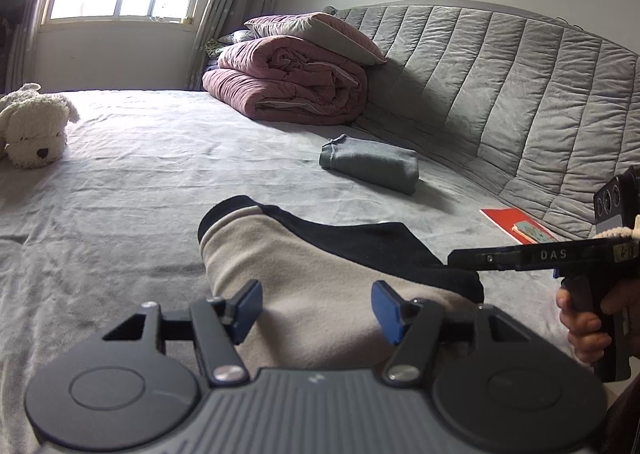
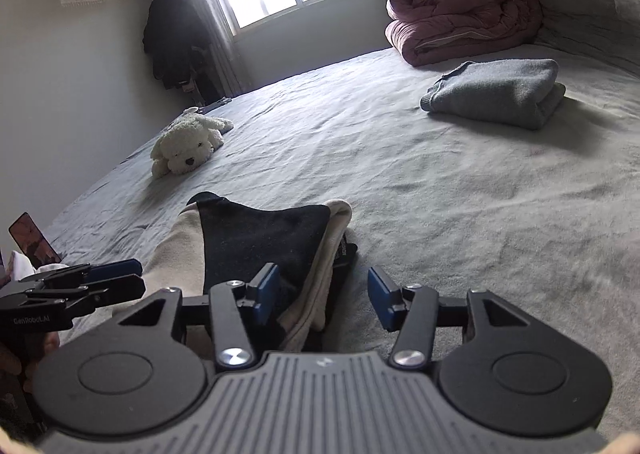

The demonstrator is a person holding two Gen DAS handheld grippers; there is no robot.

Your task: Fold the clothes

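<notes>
A beige and black garment (image 1: 312, 266) lies folded over on the grey bed sheet (image 1: 140, 181), close in front of both grippers. My left gripper (image 1: 318, 308) is open, its blue pads hovering over the beige cloth with nothing pinched. My right gripper (image 2: 323, 290) is open too; the garment (image 2: 260, 238) has its layered right edge lying between the fingers, and the right finger is over bare sheet. The right gripper (image 1: 460, 258) shows side-on in the left wrist view, held by a hand (image 1: 580, 318) at the black part's right end. The left gripper (image 2: 100, 278) sits at the garment's left side.
A folded grey garment (image 2: 496, 93) lies farther up the bed. A rolled pink quilt (image 1: 288, 85) with a pillow rests against the grey quilted headboard (image 1: 520, 93). A white plush dog (image 2: 188, 149) lies at the left. A red booklet (image 1: 516, 228) and a phone (image 2: 32, 240) sit near the edges.
</notes>
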